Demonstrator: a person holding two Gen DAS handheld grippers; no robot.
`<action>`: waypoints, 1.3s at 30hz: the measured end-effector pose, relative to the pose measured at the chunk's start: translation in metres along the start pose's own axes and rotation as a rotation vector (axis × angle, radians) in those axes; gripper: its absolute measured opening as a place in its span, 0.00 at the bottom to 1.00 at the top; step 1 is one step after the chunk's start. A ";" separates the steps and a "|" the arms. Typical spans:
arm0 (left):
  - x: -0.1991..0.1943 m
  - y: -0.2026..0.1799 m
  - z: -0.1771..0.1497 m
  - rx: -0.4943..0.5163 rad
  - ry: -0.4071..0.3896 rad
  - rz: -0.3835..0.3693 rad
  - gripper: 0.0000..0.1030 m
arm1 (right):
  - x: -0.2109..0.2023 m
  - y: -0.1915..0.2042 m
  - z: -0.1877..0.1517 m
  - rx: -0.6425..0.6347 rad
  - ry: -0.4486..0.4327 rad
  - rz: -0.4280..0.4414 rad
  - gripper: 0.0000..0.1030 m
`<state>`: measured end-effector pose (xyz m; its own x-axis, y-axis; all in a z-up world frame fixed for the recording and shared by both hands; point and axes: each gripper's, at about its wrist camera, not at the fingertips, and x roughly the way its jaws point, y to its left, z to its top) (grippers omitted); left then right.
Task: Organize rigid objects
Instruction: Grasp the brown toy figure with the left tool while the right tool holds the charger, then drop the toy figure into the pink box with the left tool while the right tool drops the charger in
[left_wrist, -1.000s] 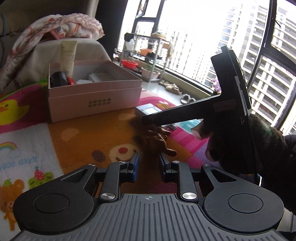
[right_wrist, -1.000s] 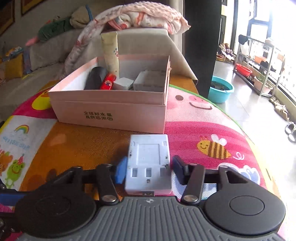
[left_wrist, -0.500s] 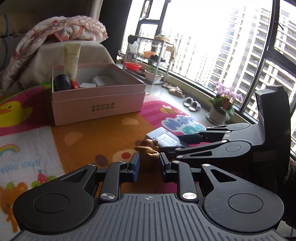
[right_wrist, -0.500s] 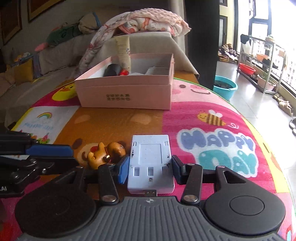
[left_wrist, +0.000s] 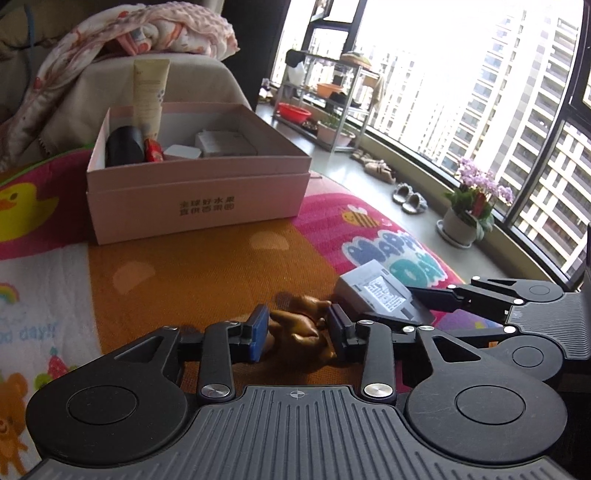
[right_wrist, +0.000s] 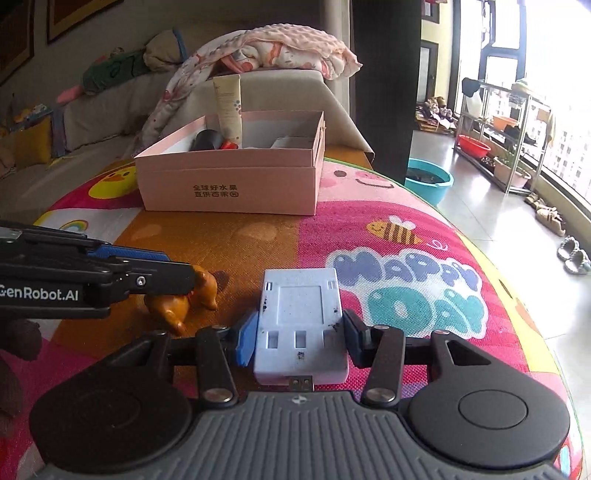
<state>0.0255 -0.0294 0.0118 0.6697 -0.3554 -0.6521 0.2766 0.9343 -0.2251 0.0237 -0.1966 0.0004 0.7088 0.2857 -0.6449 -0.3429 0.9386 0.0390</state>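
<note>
On the play mat (right_wrist: 424, 206) near its front edge: one brown animal figurine (left_wrist: 299, 326), one white plastic module (right_wrist: 301, 319), one pink box (right_wrist: 236, 181) toward the far edge. Left gripper (left_wrist: 295, 330) jaws have just been opening, now straddling the figurine loosely. Right gripper (right_wrist: 299, 338) stays clamped on the module. Only the right wrist view shows the module's slotted face

Living-room surroundings
Potted orchid (left_wrist: 476, 195) at three o'clock; teal basin (right_wrist: 428, 181), red basin (right_wrist: 474, 146), slippers (left_wrist: 410, 199) nearby.
</note>
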 end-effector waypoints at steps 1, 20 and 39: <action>0.003 -0.001 -0.002 -0.001 0.016 0.004 0.38 | 0.000 0.001 0.000 -0.004 -0.001 -0.001 0.48; -0.034 0.048 -0.025 -0.096 -0.077 0.047 0.28 | -0.010 0.034 -0.009 -0.157 -0.015 0.062 0.47; -0.032 0.043 -0.031 -0.043 -0.076 0.049 0.31 | -0.011 0.042 -0.004 -0.190 0.022 0.128 0.46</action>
<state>-0.0050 0.0233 0.0001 0.7328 -0.3089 -0.6063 0.2134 0.9504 -0.2263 -0.0013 -0.1610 0.0063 0.6391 0.3939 -0.6606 -0.5405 0.8411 -0.0214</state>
